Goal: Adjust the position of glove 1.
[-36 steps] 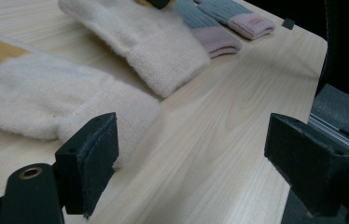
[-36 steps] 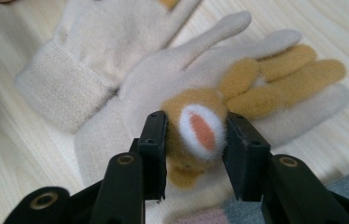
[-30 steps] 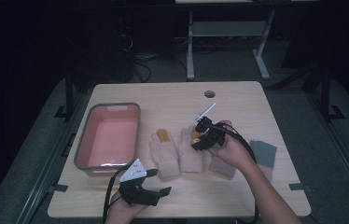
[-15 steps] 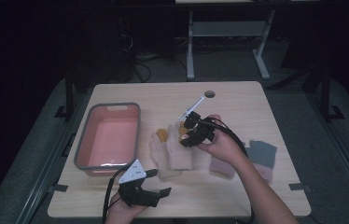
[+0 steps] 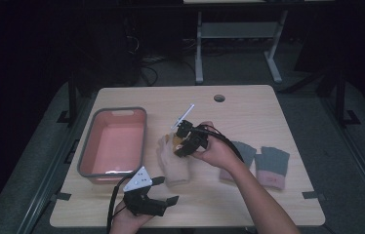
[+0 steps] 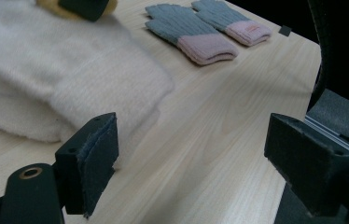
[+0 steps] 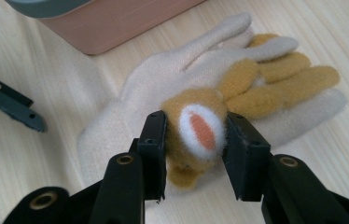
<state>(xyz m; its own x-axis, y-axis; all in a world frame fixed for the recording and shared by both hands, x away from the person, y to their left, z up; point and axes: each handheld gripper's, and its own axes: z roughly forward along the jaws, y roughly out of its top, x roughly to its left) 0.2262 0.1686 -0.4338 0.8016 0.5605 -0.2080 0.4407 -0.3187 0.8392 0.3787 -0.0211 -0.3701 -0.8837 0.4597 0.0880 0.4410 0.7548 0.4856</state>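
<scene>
In the high view, your right hand-held gripper [image 5: 178, 144] sits near the middle of the wooden surface [image 5: 249, 105], its jaws over the finger end of a cream glove [image 5: 174, 166] that lies flat just right of the pink tub [image 5: 113, 142]. A patch of mustard-yellow glove [image 5: 176, 142] shows at those jaws. Your left hand-held gripper [image 5: 163, 192] rests at the near edge of the surface, below the tub's near right corner and just beside the cuff of the cream glove, with its jaws spread apart and nothing between them. To the right of your right forearm lie 2 grey gloves with pink cuffs [image 5: 271, 165], side by side and well apart from the tub.

In the left gripper view, the 2 black jaws stand wide open over bare wood. The cream glove [image 6: 70, 79] lies just beside the left jaw, and the grey gloves with pink cuffs [image 6: 200, 32] lie farther off.

In the right gripper view, your right hand-held gripper [image 7: 195, 140] is clamped on the mustard-yellow glove [image 7: 200, 126], both pads pressing into its fuzzy body at a white and orange patch. Its yellow fingers rest on top of the cream glove [image 7: 154, 79], which lies palm-flat on the surface with the pink tub [image 7: 112, 23] beyond it.
</scene>
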